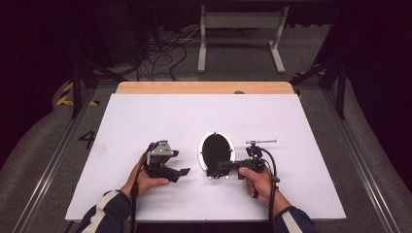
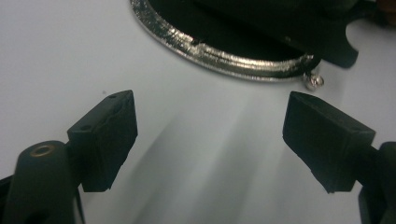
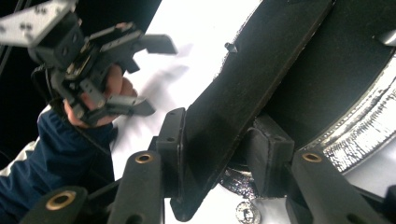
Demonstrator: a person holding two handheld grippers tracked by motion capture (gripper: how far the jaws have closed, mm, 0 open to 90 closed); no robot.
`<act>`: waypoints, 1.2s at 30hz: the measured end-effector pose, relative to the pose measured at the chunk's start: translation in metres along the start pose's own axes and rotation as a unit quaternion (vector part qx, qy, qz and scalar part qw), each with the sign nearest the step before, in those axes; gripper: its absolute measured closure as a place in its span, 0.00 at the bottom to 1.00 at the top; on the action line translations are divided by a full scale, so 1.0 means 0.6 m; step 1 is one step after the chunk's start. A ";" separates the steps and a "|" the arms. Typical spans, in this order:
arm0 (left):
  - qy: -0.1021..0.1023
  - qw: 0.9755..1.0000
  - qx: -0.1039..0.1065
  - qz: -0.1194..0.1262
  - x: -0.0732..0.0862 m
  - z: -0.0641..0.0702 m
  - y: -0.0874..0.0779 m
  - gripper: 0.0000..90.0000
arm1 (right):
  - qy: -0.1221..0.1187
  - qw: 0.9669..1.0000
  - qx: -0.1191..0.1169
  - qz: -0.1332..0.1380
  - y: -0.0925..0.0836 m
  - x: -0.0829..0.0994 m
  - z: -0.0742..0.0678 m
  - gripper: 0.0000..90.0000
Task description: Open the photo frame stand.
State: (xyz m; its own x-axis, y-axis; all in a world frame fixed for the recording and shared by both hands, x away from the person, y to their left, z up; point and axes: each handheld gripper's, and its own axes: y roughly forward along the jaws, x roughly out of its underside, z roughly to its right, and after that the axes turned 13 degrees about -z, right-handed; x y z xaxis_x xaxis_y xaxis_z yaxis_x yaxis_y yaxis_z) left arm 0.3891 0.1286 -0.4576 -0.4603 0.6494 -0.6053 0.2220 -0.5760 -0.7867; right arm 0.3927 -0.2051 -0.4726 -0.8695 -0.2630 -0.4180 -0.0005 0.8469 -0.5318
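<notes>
Item: oval mirror [image 1: 215, 149], silver-rimmed with a dark face, lying flat on the white tabletop [image 1: 145, 116] a little right of centre, nearer the person's edge. A black flat stand piece [image 3: 243, 88] juts from its near end, next to a small metal ring.

Right gripper [image 1: 227, 165]: reaches in from the right, jaws clamped on the black stand piece, one pad on each face. The hold on this thin flat part probably serves to lift or steady the mirror without touching its face.

Left gripper [image 1: 180, 162]: jaws spread wide, nothing between them, beside the mirror's left rim, apart from it, apparently ready to assist.
</notes>
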 end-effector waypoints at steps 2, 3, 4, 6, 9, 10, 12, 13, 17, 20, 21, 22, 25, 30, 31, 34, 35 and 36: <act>-0.007 1.000 0.021 -0.006 -0.016 -0.009 0.015 0.18 | -0.009 1.000 -0.002 0.001 0.000 0.000 0.001 0.70; -0.012 1.000 0.024 -0.005 -0.020 -0.013 0.021 0.19 | -0.012 1.000 -0.002 0.002 0.000 0.000 0.002 0.70; -0.018 0.999 0.028 -0.002 -0.024 -0.015 0.027 0.19 | -0.016 1.000 -0.001 0.001 0.000 0.000 0.001 0.70; -0.027 0.999 0.043 -0.001 -0.029 -0.021 0.036 0.19 | -0.028 1.000 0.001 -0.002 -0.001 -0.001 -0.002 0.71; -0.042 0.997 0.058 0.004 -0.039 -0.028 0.045 0.17 | -0.047 0.999 0.007 -0.001 -0.002 0.000 -0.006 0.73; -0.055 0.996 0.066 0.010 -0.044 -0.029 0.046 0.17 | -0.053 0.999 0.009 0.000 -0.003 0.001 -0.007 0.73; -0.051 0.996 0.066 0.010 -0.049 -0.030 0.047 0.17 | -0.061 0.998 0.012 -0.001 -0.003 0.002 -0.009 0.74; -0.045 0.997 0.067 0.009 -0.053 -0.029 0.049 0.17 | -0.074 0.997 0.017 0.001 -0.003 0.003 -0.012 0.74; -0.050 0.996 0.076 0.011 -0.066 -0.029 0.058 0.16 | -0.117 0.993 0.034 0.004 -0.003 0.006 -0.023 0.75; -0.048 0.995 0.088 0.012 -0.071 -0.033 0.060 0.16 | -0.139 0.989 0.040 0.006 -0.004 0.010 -0.028 0.76; -0.048 0.994 0.093 0.015 -0.072 -0.033 0.061 0.16 | -0.144 0.989 0.041 0.005 -0.005 0.010 -0.029 0.76; -0.053 0.993 0.099 0.019 -0.073 -0.033 0.061 0.16 | -0.151 0.988 0.044 0.006 -0.005 0.011 -0.030 0.77; -0.050 0.992 0.114 0.025 -0.076 -0.030 0.062 0.17 | -0.161 0.986 0.047 0.006 -0.005 0.012 -0.033 0.77; -0.034 0.989 0.141 0.034 -0.082 -0.027 0.061 0.21 | -0.176 0.983 0.052 0.007 -0.005 0.014 -0.037 0.77; -0.037 0.989 0.142 0.032 -0.084 -0.026 0.061 0.21 | -0.178 0.983 0.053 0.007 -0.005 0.014 -0.038 0.77; -0.035 0.988 0.150 0.033 -0.084 -0.025 0.060 0.24 | -0.184 0.981 0.057 0.005 -0.006 0.015 -0.039 0.77; -0.033 0.986 0.158 0.038 -0.084 -0.025 0.060 0.24 | -0.184 0.981 0.057 0.005 -0.006 0.015 -0.039 0.77; -0.029 0.986 0.158 0.042 -0.084 -0.026 0.056 0.25 | -0.185 0.981 0.058 0.005 -0.007 0.016 -0.040 0.78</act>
State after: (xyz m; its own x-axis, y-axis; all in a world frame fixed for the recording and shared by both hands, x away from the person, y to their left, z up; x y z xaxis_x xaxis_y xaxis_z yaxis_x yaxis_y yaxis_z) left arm 0.4331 0.0845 -0.4556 -0.5018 0.5694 -0.6511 -0.0145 -0.7582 -0.6519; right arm 0.3727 -0.1999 -0.4570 -0.6309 -0.4233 -0.6502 0.0818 0.7971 -0.5983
